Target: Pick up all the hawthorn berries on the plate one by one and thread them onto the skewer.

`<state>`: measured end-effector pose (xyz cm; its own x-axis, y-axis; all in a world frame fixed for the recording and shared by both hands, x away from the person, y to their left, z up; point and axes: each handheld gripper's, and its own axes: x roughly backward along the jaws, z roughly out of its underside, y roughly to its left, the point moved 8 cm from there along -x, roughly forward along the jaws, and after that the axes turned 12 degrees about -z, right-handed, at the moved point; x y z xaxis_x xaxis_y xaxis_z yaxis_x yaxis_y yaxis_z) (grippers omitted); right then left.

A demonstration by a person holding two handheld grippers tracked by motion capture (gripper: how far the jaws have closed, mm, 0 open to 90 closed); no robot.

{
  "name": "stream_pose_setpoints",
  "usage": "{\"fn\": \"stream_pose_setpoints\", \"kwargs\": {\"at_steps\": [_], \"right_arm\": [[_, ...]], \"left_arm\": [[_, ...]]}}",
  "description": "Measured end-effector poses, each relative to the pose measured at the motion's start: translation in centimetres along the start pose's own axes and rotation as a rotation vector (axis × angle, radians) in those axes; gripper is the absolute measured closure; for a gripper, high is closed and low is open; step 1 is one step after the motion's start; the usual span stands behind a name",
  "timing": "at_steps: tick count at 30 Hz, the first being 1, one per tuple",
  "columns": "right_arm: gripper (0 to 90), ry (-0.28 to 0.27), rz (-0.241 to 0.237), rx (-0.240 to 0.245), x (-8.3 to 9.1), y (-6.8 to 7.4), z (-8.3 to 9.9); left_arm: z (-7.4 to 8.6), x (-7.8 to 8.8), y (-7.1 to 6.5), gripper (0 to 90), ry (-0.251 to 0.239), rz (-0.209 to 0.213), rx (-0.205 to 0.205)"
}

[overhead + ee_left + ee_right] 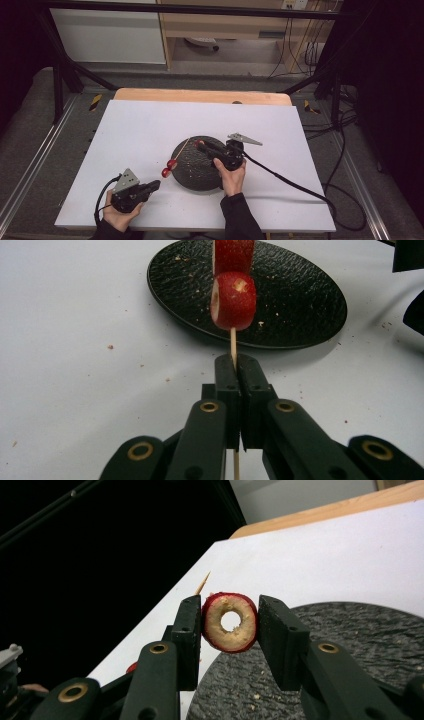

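My left gripper (235, 371) is clamped on a skewer (233, 342) carrying two red slices (234, 300), frame centre, over the plate (300, 305). My right gripper (229, 622) pinches a ring slice (230, 622) just right of the skewer tip (202, 583) — if the hole misses the tip, I reckon the slice splits or slips onto the desk (135, 130).
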<state>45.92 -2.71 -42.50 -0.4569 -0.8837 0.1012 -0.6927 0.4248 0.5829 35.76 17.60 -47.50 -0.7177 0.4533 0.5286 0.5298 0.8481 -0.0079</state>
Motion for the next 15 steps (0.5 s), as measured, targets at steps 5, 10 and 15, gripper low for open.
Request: {"fn": "stream_pose_setpoints", "kwargs": {"at_steps": [5,10,15], "right_arm": [[63.2,-0.030,-0.006,-0.010,0.0,0.0,-0.6],[63.3,-0.069,-0.003,-0.015,0.2,0.0,-1.4],[63.2,-0.114,-0.008,-0.024,0.3,0.0,-2.2]], "left_arm": [[-0.1,-0.1,-0.3,88.2,-0.004,0.003,-0.001],[-0.2,-0.2,-0.5,88.2,-0.007,0.006,0.004],[-0.2,-0.3,-0.7,88.2,-0.012,0.008,0.009]]}}
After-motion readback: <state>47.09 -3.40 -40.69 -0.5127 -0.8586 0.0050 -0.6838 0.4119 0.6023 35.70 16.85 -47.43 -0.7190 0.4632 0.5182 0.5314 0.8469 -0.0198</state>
